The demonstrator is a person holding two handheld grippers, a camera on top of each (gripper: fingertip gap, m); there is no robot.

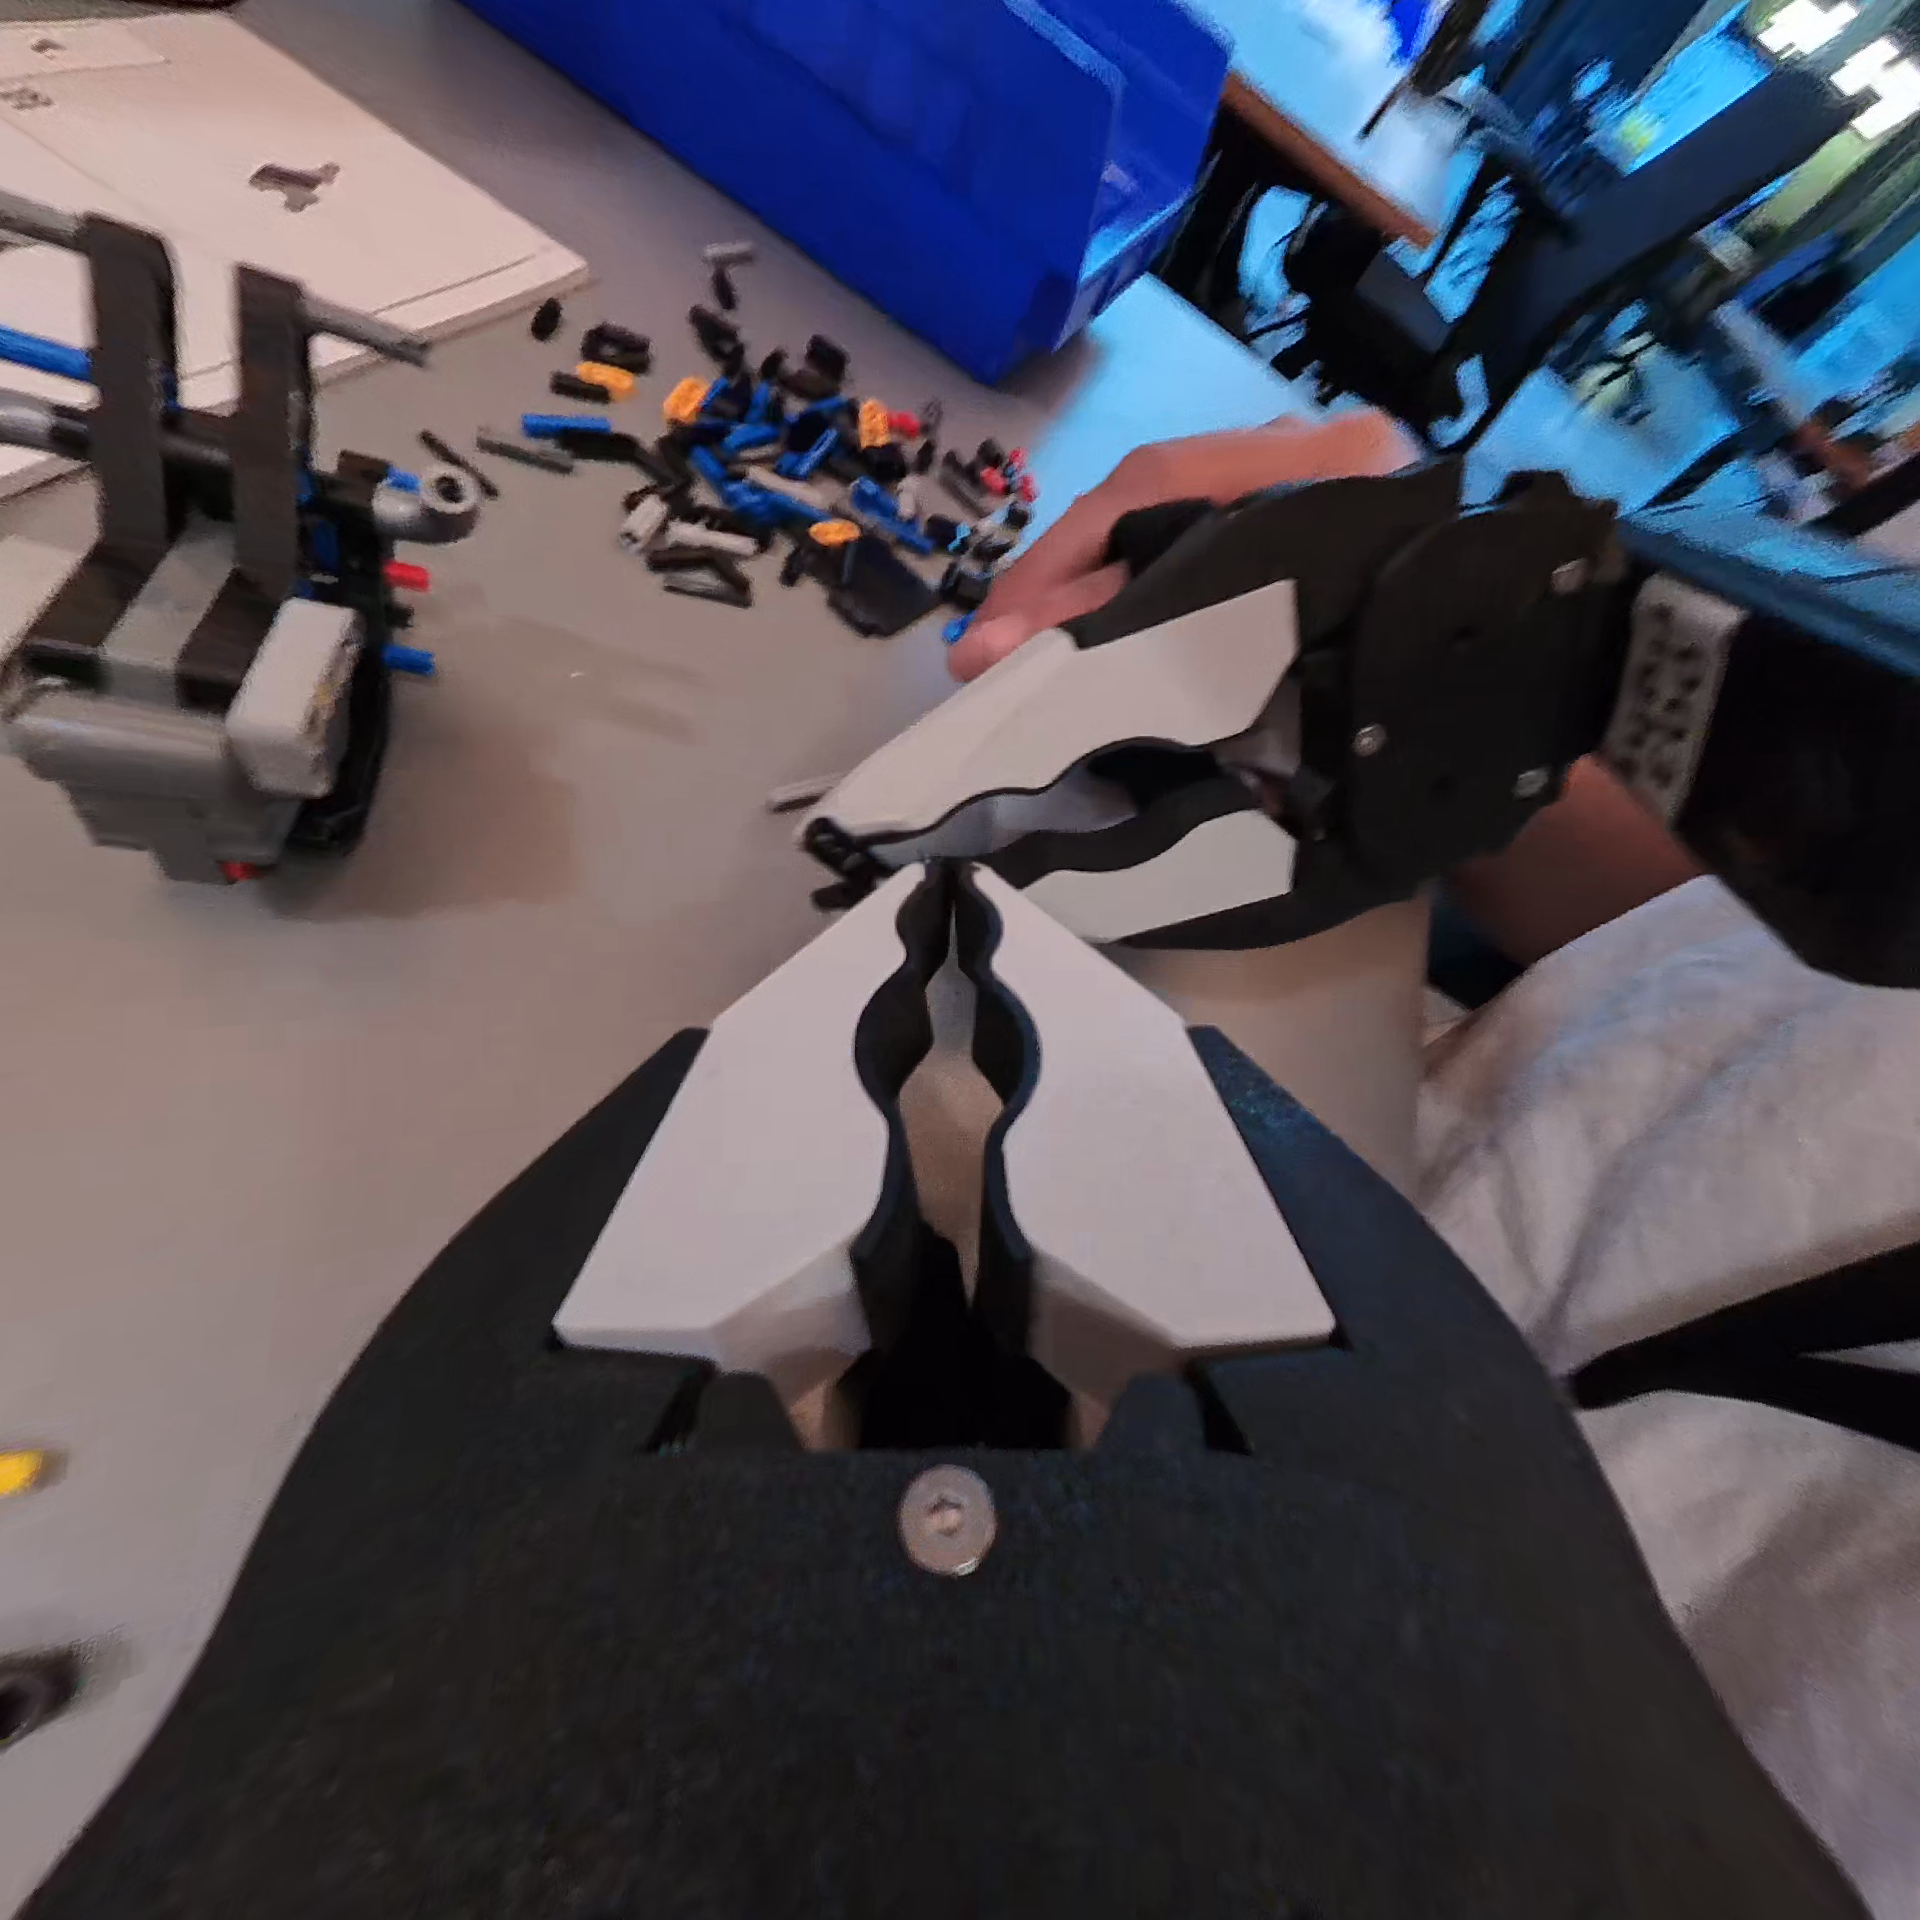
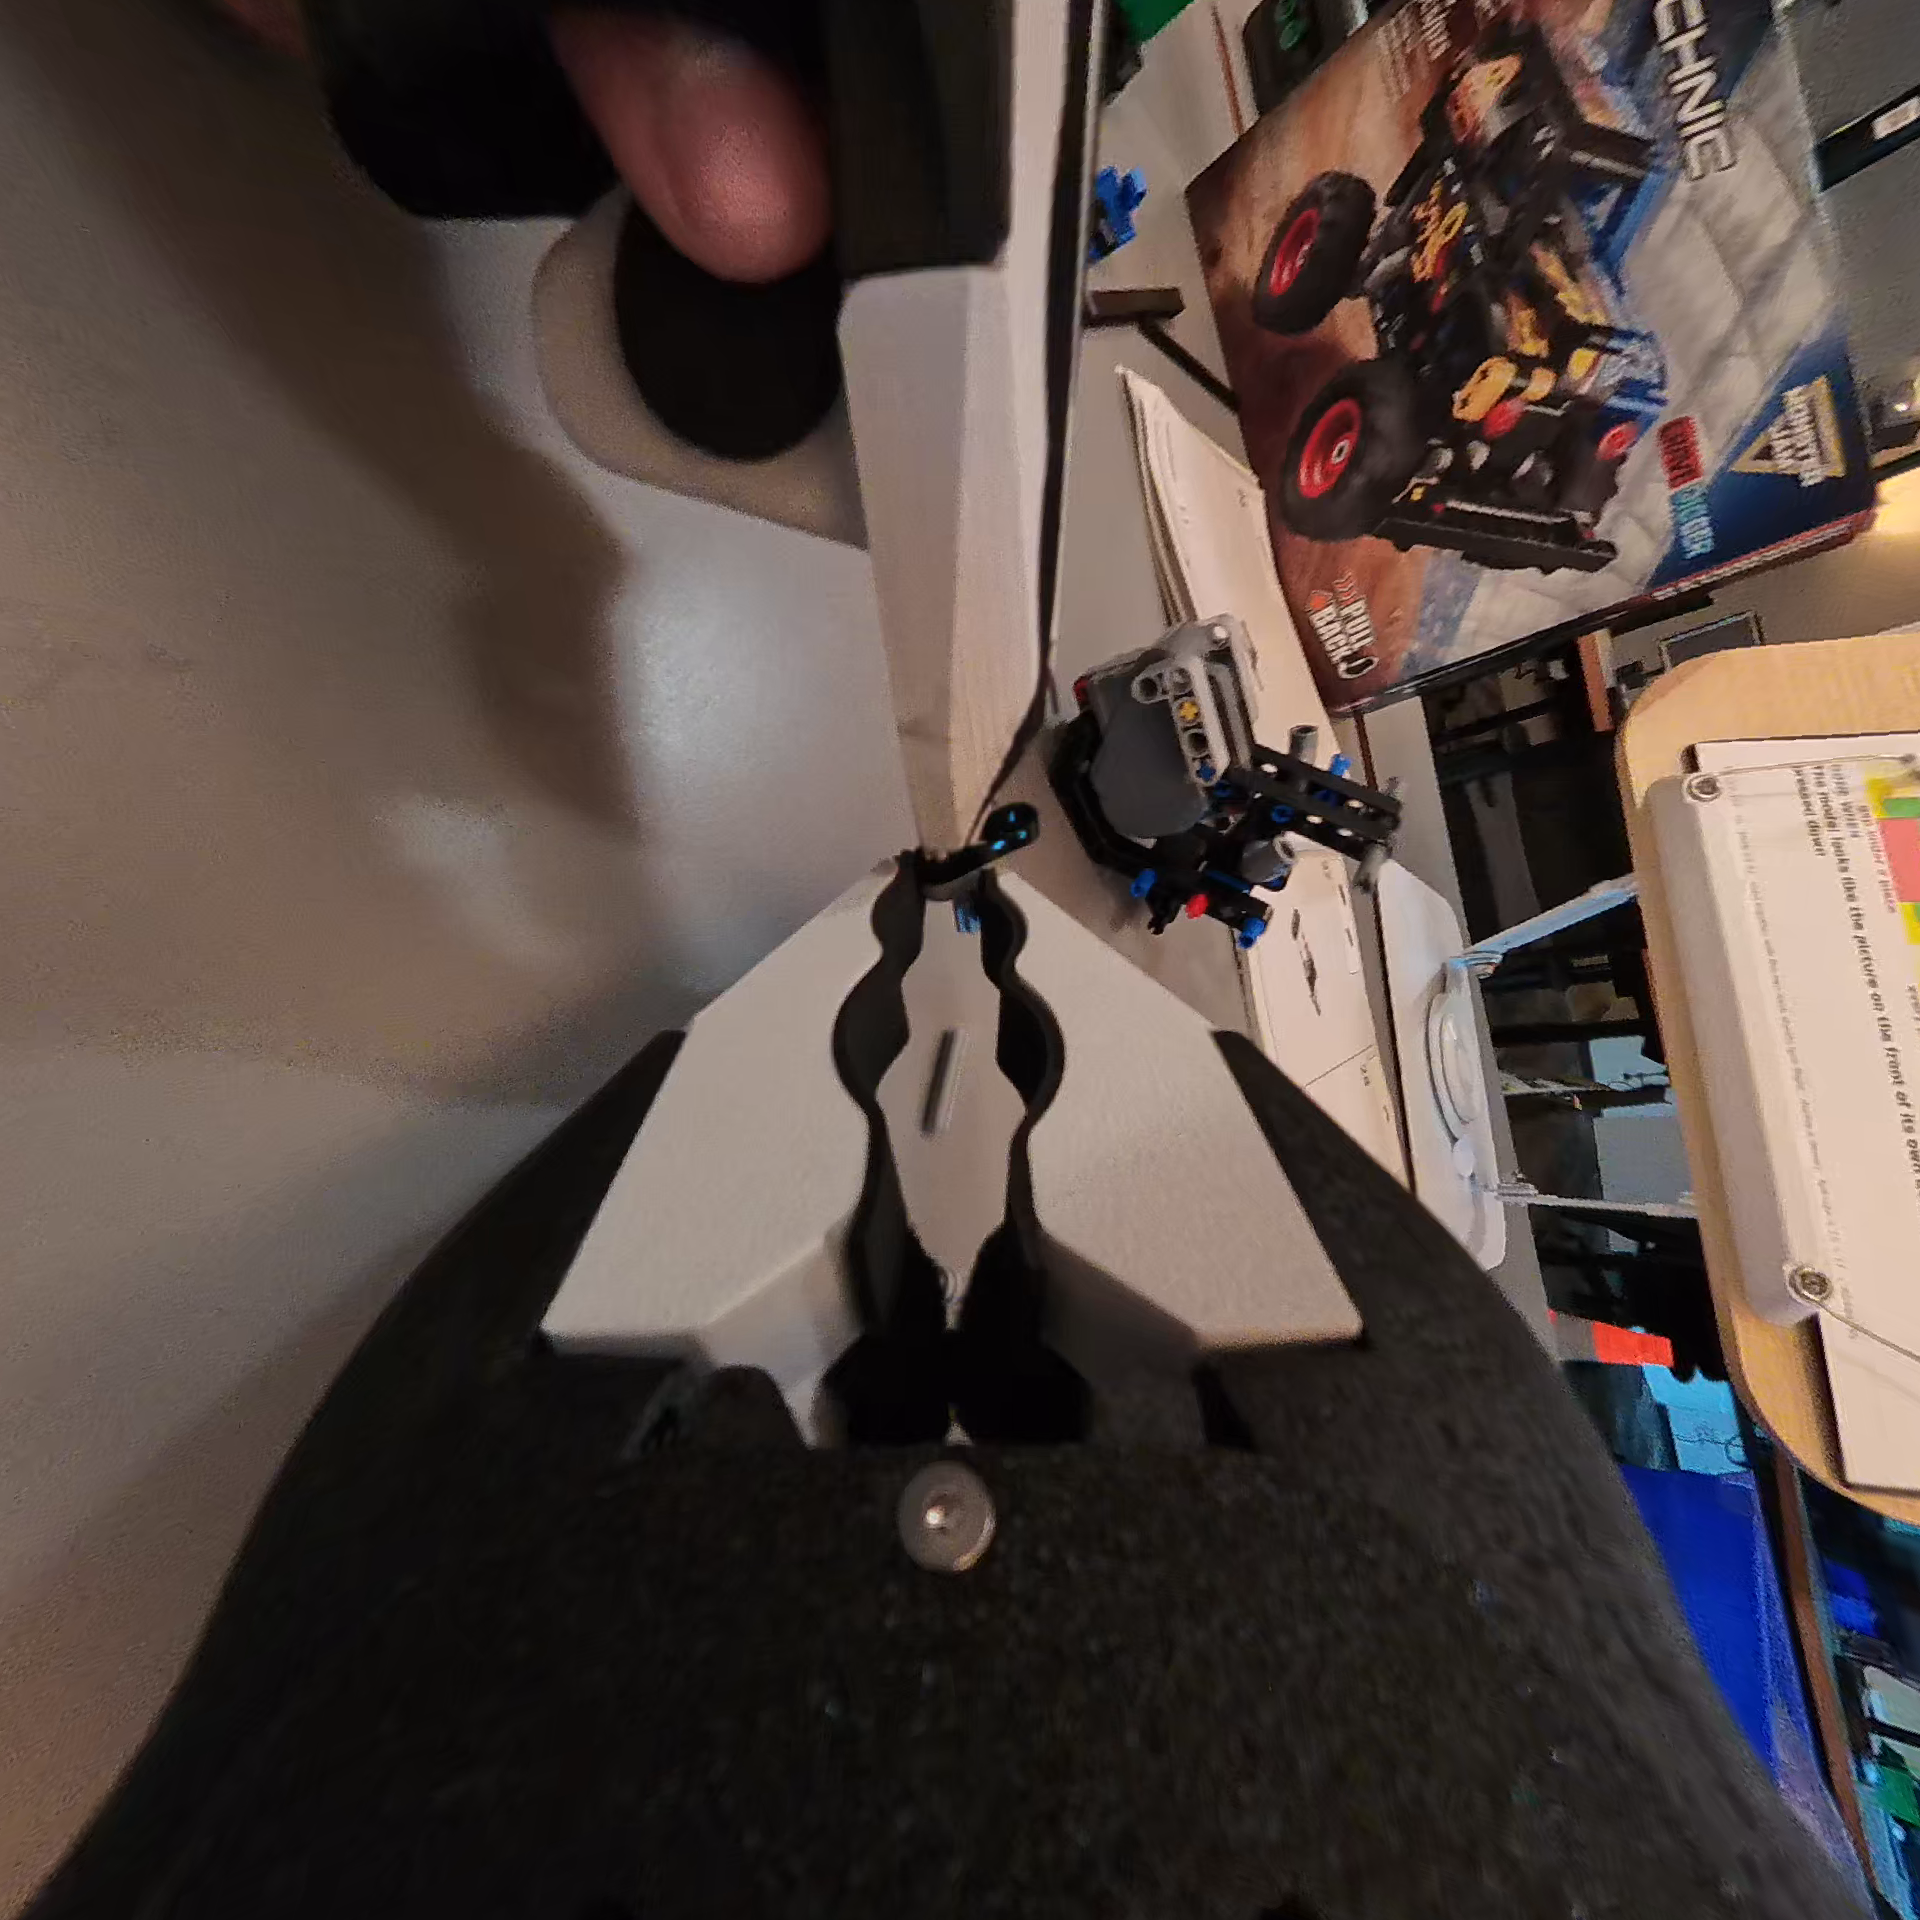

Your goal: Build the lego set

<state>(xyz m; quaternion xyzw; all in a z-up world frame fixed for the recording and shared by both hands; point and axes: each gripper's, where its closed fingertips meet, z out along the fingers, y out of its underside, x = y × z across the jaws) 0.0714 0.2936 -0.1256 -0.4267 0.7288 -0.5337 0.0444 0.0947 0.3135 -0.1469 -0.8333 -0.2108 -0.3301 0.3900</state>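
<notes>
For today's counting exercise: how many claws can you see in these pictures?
2. The left claw sits centre-frame, tips together; the right claw reaches in from the right, meeting it above the table.

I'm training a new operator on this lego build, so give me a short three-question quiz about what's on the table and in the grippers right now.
1. True or false: the partly built model is held in a gripper.
2. The loose pieces lie: (A) in a blue bin, (B) in a pile on the table, (C) on a booklet.
3. Fill in: the small black piece is pinched by the ___ gripper.

Key: 1 false, it stands on the table; 2 B; 3 right, the right gripper.
</notes>
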